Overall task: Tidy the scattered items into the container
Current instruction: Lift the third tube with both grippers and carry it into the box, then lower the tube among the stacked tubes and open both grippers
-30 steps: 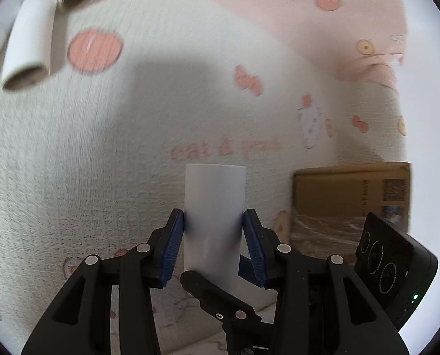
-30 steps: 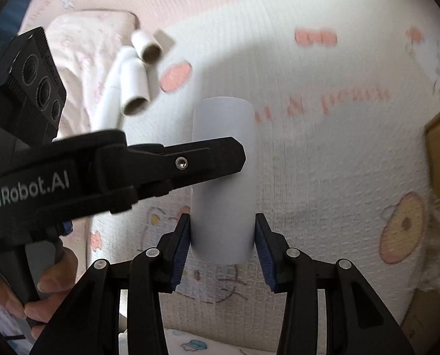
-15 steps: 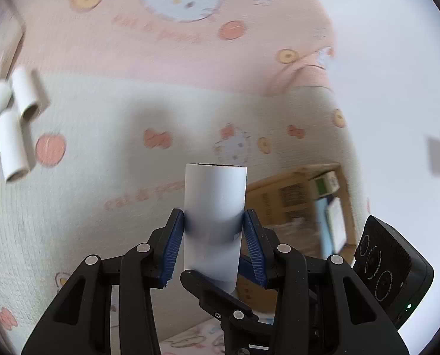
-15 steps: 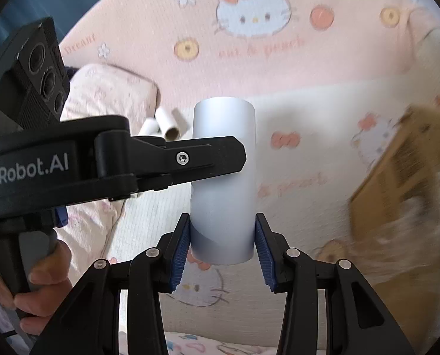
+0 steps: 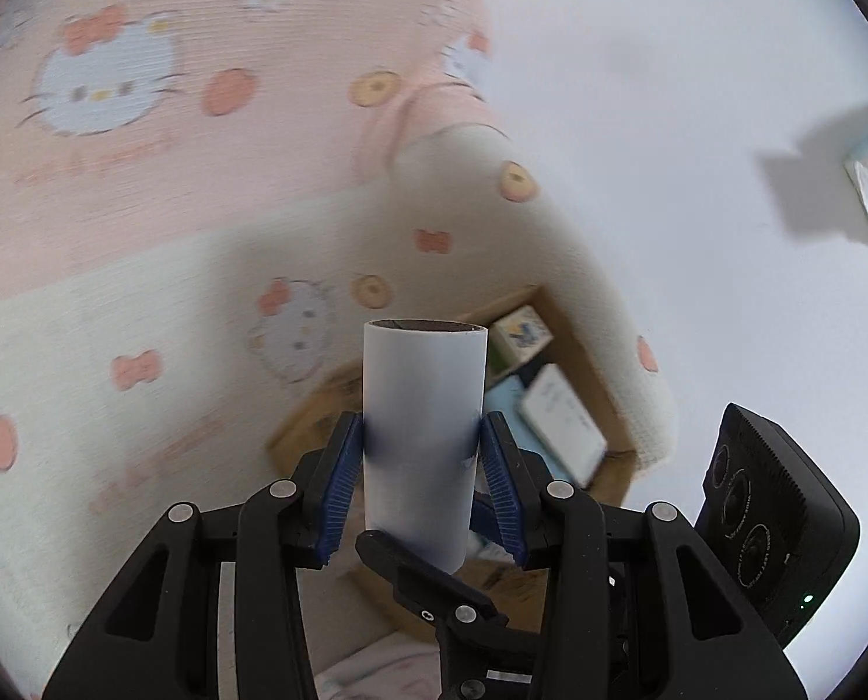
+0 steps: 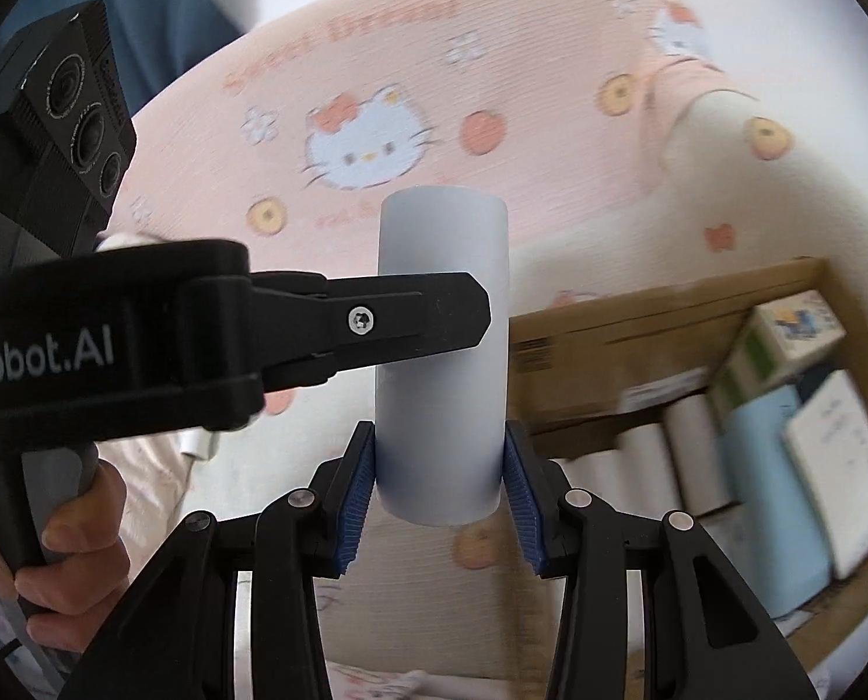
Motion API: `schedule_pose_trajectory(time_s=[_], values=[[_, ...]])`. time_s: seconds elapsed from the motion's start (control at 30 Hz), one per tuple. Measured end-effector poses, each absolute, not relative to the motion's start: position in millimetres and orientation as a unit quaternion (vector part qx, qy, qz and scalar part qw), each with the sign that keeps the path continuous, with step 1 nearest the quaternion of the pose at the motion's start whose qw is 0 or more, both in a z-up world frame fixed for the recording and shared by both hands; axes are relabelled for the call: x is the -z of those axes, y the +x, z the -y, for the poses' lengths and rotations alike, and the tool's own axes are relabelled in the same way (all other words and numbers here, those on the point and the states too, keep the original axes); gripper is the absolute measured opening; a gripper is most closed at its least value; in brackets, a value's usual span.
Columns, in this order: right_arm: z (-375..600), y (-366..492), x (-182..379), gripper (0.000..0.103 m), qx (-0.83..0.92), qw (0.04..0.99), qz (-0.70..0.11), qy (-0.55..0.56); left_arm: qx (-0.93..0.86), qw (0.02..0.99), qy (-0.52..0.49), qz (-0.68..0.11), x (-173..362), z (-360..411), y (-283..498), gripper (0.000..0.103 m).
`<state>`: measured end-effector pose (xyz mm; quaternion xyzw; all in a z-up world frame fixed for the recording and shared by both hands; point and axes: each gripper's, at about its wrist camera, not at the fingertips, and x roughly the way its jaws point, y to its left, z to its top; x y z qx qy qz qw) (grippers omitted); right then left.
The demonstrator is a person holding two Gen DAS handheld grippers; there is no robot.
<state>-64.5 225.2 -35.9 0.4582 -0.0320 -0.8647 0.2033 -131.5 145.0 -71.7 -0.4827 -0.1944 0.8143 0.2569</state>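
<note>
The tube (image 5: 423,437) held in each view is plain white, with a brown cardboard rim showing at its top end in the left wrist view. Both claws are black with ribbed blue pads (image 5: 340,484); the left claw (image 6: 422,318), crossing the right wrist view, carries white lettering. The blanket (image 6: 492,58) is pink in the upper part of the frame and cream lower down, printed with white cats wearing red bows, orange peaches, yellow rings and small red bows. The box (image 6: 609,315) at right is brown cardboard, holding white rolls (image 6: 690,455), a light blue packet (image 6: 778,501) and a green-and-white carton (image 6: 772,350).
</note>
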Motion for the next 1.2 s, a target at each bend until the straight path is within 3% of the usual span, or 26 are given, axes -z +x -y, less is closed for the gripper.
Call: schedule_pose_trajectory(time_s=[0.33, 0.7, 0.93, 1.2], values=[[-294, -86, 60, 0.040, 0.851, 0.146, 0.021, 0.505, -0.765, 0.289, -0.545, 0.185, 98, -227, -157, 0.046], [-332, -104, 116, 0.040, 0.797, 0.130, 0.028, 0.589, -0.690, 0.222, -0.638, 0.260, 176, -254, -188, 0.045], [-348, -107, 111, 0.041, 0.790, 0.111, 0.020, 0.603, -0.654, 0.197, -0.657, 0.320, 192, -257, -193, 0.045], [-383, -88, 89, 0.041, 0.807, 0.043, -0.019, 0.588, -0.660, 0.152, -0.665, 0.315, 201, -261, -199, 0.045]])
